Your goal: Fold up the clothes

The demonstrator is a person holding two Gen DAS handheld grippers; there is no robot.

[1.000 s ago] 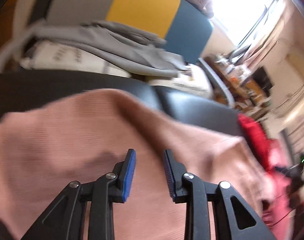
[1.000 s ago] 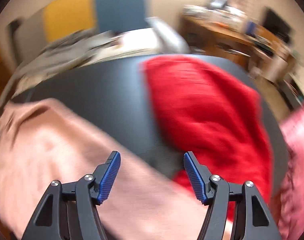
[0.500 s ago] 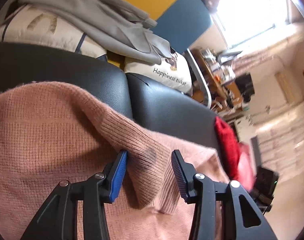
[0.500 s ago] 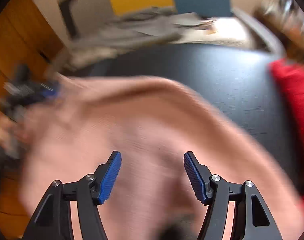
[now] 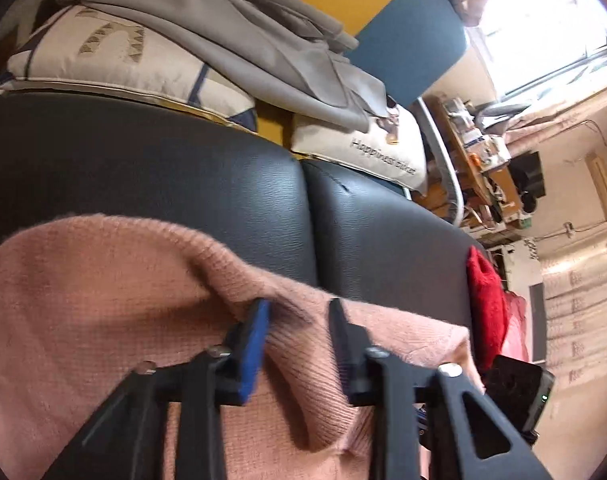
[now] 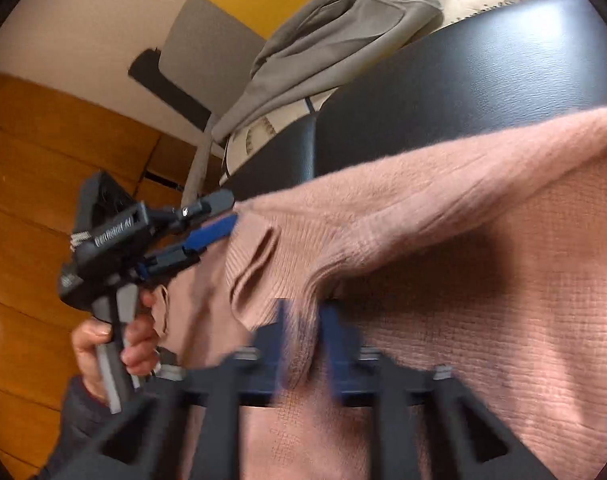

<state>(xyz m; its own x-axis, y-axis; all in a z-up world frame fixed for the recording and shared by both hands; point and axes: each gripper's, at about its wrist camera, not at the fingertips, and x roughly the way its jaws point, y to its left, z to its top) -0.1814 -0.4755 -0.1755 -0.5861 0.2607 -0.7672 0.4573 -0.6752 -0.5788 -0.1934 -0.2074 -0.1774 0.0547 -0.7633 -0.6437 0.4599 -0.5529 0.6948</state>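
A pink knit sweater (image 5: 103, 300) lies spread on a black leather seat (image 5: 183, 168). My left gripper (image 5: 297, 306) has a ribbed fold of the sweater's edge between its jaws, which are closing and press on it. In the right wrist view the same left gripper (image 6: 227, 212) pinches the sweater's (image 6: 463, 240) left corner, with a person's hand (image 6: 99, 340) around its handle. My right gripper (image 6: 305, 312), blurred by motion, is shut on a raised fold of ribbed fabric near the sweater's front edge.
A grey garment (image 5: 243, 40) lies over printed pillows (image 5: 363, 148) behind the seat. A red garment (image 5: 485, 300) sits at the seat's right end. Beyond it stands a cluttered desk (image 5: 483, 160). Wooden flooring (image 6: 23, 200) shows left of the seat (image 6: 463, 60).
The left jaws narrowed onto the ribbed fold. The right gripper swung from over the red garment across to the pink sweater, dropped lower and went from wide open to shut on a fold.
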